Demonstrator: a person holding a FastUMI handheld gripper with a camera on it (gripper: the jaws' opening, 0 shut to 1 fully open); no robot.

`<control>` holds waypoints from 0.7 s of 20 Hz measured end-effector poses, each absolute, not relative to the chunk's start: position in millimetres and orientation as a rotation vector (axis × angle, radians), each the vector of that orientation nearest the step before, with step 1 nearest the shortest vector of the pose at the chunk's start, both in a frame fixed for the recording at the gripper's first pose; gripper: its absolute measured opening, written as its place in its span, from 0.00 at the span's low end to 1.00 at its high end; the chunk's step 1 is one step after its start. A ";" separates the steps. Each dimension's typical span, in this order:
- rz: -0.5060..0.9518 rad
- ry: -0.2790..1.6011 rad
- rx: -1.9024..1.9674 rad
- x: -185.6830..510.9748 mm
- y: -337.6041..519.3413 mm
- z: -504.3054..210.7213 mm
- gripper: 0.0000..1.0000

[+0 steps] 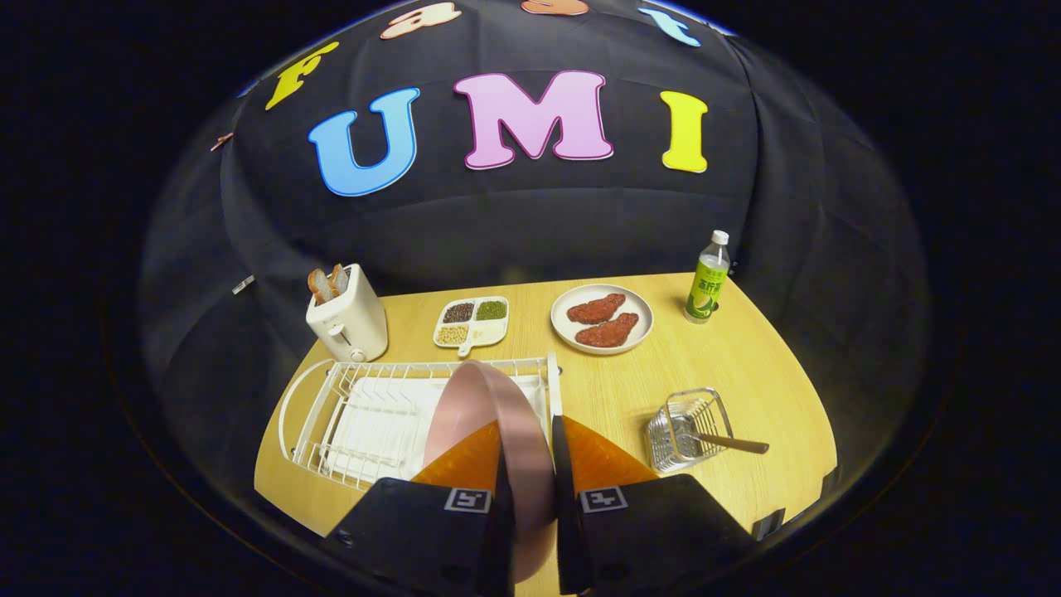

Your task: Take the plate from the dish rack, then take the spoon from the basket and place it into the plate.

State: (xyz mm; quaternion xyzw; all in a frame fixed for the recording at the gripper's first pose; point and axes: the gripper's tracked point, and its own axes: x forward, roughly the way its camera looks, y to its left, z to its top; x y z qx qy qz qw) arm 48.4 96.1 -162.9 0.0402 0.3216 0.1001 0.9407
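Two fingers of the gripper [530, 464] pinch the rim of the pink plate [489, 414], which stands on edge between them, over the near corner of the white dish rack [331, 406]. Both fingers press on the plate, one on each face.

Step in hand, as judged: carrying the plate clear of the rack to the bare wooden table [721, 365]. A good carry keeps the pinch firm, lifts until the rim is free of the wires, then tips the plate flat before setting it down, near the basket and apart from the other dishes. The thin rim could slip or swing in so narrow a hold.

Containers:
- wire basket [684, 427], just ahead and to the right of the fingers, holds the spoon [733, 444], its handle jutting over the side;
- white plate [603, 319], beyond, holds two reddish patties;
- divided tray [472, 322] holds grains and beans in separate compartments;
- toaster [348, 319] holds two slices of bread;
- green bottle [707, 282] stands capped.
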 end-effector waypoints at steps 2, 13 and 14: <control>0.248 0.682 0.108 21.7 87.5 -168.8 0.24; 0.363 0.838 0.267 -51.7 -9.1 -226.3 0.24; 0.372 0.846 0.268 -50.8 -16.7 -235.9 0.24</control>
